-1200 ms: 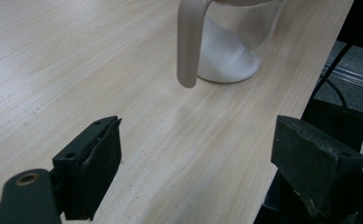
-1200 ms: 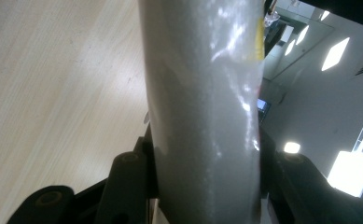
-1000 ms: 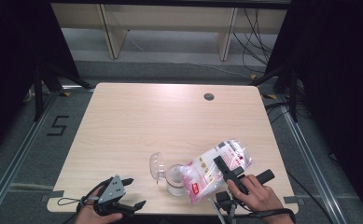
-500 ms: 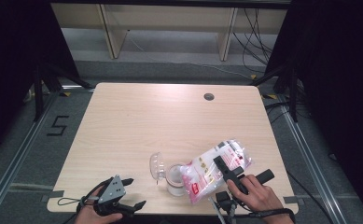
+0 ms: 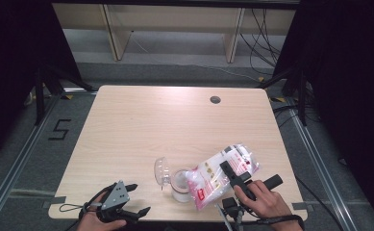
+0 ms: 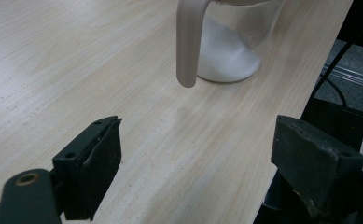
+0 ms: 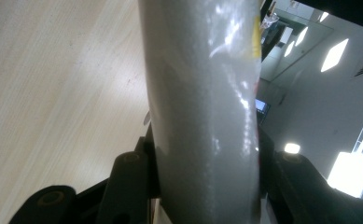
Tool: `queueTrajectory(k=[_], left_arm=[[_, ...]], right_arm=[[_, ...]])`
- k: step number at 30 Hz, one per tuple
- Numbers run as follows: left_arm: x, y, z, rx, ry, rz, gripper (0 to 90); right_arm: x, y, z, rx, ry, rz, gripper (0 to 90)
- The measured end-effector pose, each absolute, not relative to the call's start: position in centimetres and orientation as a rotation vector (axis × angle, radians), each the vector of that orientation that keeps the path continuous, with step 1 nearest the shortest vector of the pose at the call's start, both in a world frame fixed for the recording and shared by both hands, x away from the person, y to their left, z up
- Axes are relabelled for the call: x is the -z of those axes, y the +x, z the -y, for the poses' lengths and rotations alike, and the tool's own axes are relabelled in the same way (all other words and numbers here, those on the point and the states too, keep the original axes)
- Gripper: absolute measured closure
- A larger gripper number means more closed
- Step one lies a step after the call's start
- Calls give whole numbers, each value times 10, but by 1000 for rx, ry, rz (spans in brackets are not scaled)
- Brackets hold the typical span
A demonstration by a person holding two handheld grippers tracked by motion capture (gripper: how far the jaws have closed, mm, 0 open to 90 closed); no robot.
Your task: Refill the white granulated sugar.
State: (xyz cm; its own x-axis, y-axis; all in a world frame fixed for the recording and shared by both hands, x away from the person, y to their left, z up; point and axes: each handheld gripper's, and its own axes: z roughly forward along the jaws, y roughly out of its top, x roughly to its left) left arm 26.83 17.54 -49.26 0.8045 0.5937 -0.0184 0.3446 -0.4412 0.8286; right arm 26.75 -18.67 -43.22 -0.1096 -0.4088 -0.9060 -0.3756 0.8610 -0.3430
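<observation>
A clear jar [image 5: 180, 185] with white powder in its bottom stands near the table's front edge, and its round lid [image 5: 161, 172] hangs open to its left. A clear bag of white powder with pink print [image 5: 220, 175] is tilted down-left, its lower end at the jar's mouth. My right gripper [image 5: 232, 175] is shut on the bag's middle, and the bag [image 7: 202, 93] rises between its jaws in the right gripper view. My left gripper [image 5: 139, 198] rests open at the front left, apart from the jar. In the left gripper view the jar [image 6: 230, 51] and its grey handle [image 6: 188, 42] lie ahead of the open left gripper [image 6: 207, 154].
The wooden table [image 5: 141, 130] has a small round cable hole [image 5: 215, 99] at the back right. A shelf unit [image 5: 175, 29] stands on the floor beyond it. The table's right edge runs close beside the jar in the left gripper view.
</observation>
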Motion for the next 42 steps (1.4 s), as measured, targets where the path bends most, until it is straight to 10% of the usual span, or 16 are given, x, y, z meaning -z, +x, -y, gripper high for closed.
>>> queueTrajectory(k=[42], left_arm=[[492, 268, -175, -350, 2074, -692, 158]], right_arm=[[431, 268, 186, 32, -614, -1725, 646]])
